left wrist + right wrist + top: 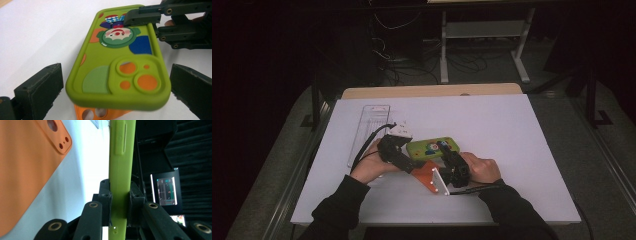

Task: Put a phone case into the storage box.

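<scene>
A green phone case (432, 147) with a cartoon print is held just above the white table, over an orange phone case (428, 167). My right gripper (445, 150) is shut on the green case; in the right gripper view its pads (106, 200) press both faces of the case (121, 157), seen edge-on, with the orange case (27, 170) at left. My left gripper (117, 85) stands open around the camera end of the green case (117, 67), its pads (42, 85) apart from the case's sides. The right gripper (142, 18) clamps the far end.
A clear plastic tray (369, 130) lies on the left back part of the white table (512, 150). Behind the table run a wooden strip (432, 91), cables and desk legs. A lit screen (166, 191) stands in the dark background.
</scene>
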Available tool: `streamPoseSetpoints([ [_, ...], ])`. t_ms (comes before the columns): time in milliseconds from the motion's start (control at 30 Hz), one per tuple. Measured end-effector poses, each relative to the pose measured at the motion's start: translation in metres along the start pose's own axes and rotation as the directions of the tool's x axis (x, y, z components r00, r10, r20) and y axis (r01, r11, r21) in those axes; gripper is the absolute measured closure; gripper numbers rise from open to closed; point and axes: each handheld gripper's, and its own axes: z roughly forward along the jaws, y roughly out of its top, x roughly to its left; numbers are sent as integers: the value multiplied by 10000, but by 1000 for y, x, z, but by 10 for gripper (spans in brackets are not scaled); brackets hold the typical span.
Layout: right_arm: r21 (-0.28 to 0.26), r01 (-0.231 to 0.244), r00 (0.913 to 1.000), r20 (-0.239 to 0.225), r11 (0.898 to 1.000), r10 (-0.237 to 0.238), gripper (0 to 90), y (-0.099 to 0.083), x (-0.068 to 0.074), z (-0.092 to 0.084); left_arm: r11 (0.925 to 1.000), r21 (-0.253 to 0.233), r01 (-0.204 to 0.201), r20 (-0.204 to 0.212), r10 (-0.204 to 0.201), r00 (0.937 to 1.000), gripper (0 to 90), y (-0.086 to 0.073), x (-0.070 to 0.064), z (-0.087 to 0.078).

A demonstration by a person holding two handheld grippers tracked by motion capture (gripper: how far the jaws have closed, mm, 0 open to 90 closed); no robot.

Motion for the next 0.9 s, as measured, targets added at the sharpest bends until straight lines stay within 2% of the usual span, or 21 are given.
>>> streamPoseSetpoints([
  [67, 105, -484, 9984, -288, 9988, 487, 757, -1, -4, 1, 10000, 39, -80, -60, 81, 9999, 0, 0, 1, -1],
  [133, 173, -706, 9965, -446, 9974, 713, 757, -2, -6, 0, 9999, 34, -124, -69, 124, 9999, 0, 0, 2, -2],
  [200, 216, -1589, 9846, -710, 9871, 1600, 757, -4, -11, 0, 9999, -131, 65, -144, -67, 9999, 0, 0, 1, -3],
  [267, 269, -1777, 9808, -770, 9837, 1793, 757, -5, -13, 0, 9999, -148, 67, -168, -70, 9998, 0, 0, 2, -3],
  [333, 346, -2488, 9624, -1040, 9679, 2511, 757, -10, -21, 0, 9995, -73, -308, -229, 306, 9993, 0, 0, 4, -4],
  [367, 346, -2488, 9624, -1040, 9679, 2511, 757, -10, -21, 0, 9996, -61, -279, -258, 278, 9993, 0, 0, 4, -4],
  [400, 367, -2626, 9572, -1161, 9642, 2651, 757, -12, -23, 0, 9998, -211, 61, -213, -65, 9998, 0, -1, 2, -2],
  [433, 570, -3593, 9215, -1357, 9315, 3638, 757, -14, -25, 0, 9997, -233, 47, -267, -53, 9996, 0, -1, 1, -2],
  [467, 570, -3593, 9215, -1357, 9315, 3638, 757, -14, -25, 0, 9989, -416, 221, -310, -234, 9992, 0, -1, -1, -1],
  [500, 577, -3853, 9100, -1420, 9210, 3896, 757, -15, -27, 0, 9989, -428, 180, -334, -195, 9993, 0, -1, 0, -2],
  [533, 631, -4513, 8768, -1539, 8901, 4555, 757, -18, -29, 1, 9988, -478, 41, -397, -60, 9992, 0, 0, 0, -2],
  [567, 631, -4513, 8768, -1539, 8901, 4555, 757, -18, -29, 1, 9986, -525, -102, -454, 78, 9989, 0, 0, 1, -3],
  [600, 617, -4734, 8640, -1615, 8787, 4768, 757, -20, -32, 1, 9989, -447, -172, -492, 150, 9987, 0, 0, 1, -4],
  [633, 668, -4975, 8483, -1709, 8649, 5011, 757, -21, -34, 1, 9990, -391, -206, -535, 185, 9984, 0, 0, 1, -4],
  [667, 767, -5328, 8216, -1917, 8428, 5368, 757, -24, -37, 2, 9990, -264, -365, -568, 350, 9978, 0, 0, 3, -6],
  [700, 767, -5328, 8216, -1917, 8428, 5368, 757, -24, -37, 2, 9991, -309, -284, -545, 267, 9982, 0, 0, 3, -5],
  [767, 913, -5799, 7826, -2135, 8095, 5847, 757, -27, -40, 3, 9992, -411, -2, -452, -17, 9990, 0, -1, 1, -4],
  [800, 948, -5877, 7740, -2234, 8035, 5925, 757, -29, -41, 3, 9995, -284, -154, -468, 140, 9988, 0, 0, 2, -5],
  [833, 1021, -6275, 7393, -2326, 7719, 6319, 757, -29, -41, 4, 9995, -299, -130, -445, 117, 9989, 0, 0, 2, -4],
  [867, 1099, -6546, 7136, -2366, 7479, 6594, 757, -29, -42, 4, 9991, -419, -20, -426, 2, 9991, 0, 0, 1, -3],
  [900, 1148, -6696, 6970, -2443, 7338, 6742, 757, -30, -43, 5, 9993, -382, -42, -455, 24, 9990, 0, 0, 1, -3],
])
